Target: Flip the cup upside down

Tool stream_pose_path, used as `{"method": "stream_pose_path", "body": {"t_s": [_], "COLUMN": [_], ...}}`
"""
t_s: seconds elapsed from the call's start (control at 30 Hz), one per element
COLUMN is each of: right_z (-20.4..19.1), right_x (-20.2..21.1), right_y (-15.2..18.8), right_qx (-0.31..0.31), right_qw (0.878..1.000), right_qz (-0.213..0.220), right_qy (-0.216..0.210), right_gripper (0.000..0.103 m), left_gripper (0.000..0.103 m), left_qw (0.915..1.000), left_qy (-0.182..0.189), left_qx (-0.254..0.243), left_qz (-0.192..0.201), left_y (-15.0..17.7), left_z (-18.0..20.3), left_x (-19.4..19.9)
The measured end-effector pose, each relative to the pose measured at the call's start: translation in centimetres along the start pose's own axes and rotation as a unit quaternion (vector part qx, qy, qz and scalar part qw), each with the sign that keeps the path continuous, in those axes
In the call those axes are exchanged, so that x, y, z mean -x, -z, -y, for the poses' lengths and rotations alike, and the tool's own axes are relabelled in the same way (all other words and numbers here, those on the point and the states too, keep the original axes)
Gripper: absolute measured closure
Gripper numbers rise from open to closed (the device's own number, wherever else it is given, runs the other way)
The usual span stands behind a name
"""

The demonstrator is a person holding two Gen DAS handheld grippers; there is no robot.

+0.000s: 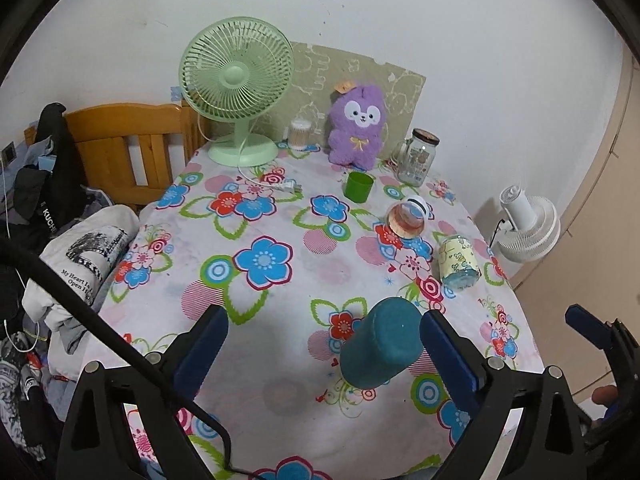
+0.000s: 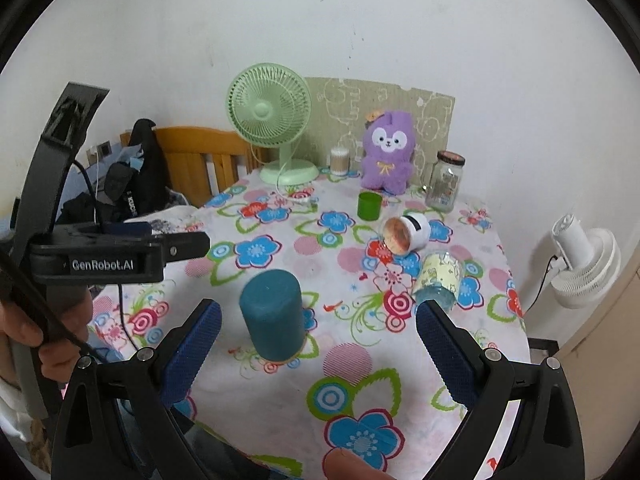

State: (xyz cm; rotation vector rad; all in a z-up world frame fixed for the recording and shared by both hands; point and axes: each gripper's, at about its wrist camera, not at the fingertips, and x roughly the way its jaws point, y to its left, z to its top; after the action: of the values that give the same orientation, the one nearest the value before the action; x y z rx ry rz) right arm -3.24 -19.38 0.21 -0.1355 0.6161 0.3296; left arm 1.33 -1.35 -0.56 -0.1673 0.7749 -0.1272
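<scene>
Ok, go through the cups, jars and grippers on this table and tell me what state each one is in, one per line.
teal cup: upside down, standing, not gripped
green cup: upright, mouth open
white cup: on its side
yellow jar: on its side
glass jar: upright, lid on
left gripper: open
right gripper: open

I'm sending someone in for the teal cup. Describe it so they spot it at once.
Start at the round table with the flowered cloth, then come to its near edge, away from the green fan. The teal cup stands there mouth down, alone between the two open grippers. Unlike the small green cup near the purple plush, it is taller, matte blue-green, and shows a closed flat top.
</scene>
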Motion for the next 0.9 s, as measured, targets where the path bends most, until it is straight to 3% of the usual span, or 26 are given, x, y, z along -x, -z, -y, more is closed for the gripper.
{"method": "stream_pose_path", "body": {"t_s": [0.5,0.9], "right_z": [-1.9,-2.1], "right_x": [3.4,4.5], "right_y": [-1.4,-1.3], "right_qx": [0.000,-0.002], "right_qw": [1.000,0.999], "right_qz": [0.023,0.031], "right_qy": [0.019,0.027], "right_gripper": [0.004,0.003], "left_gripper": [0.000,0.000], "left_qw": [0.9993,0.9988], "left_qy": [0.002,0.008], "left_qx": [-0.010,-0.020], "left_qz": [0.036,0.044], "left_y": [0.1,0.2], "left_z": [0.2,0.9], "left_x": [4.3,5.2]}}
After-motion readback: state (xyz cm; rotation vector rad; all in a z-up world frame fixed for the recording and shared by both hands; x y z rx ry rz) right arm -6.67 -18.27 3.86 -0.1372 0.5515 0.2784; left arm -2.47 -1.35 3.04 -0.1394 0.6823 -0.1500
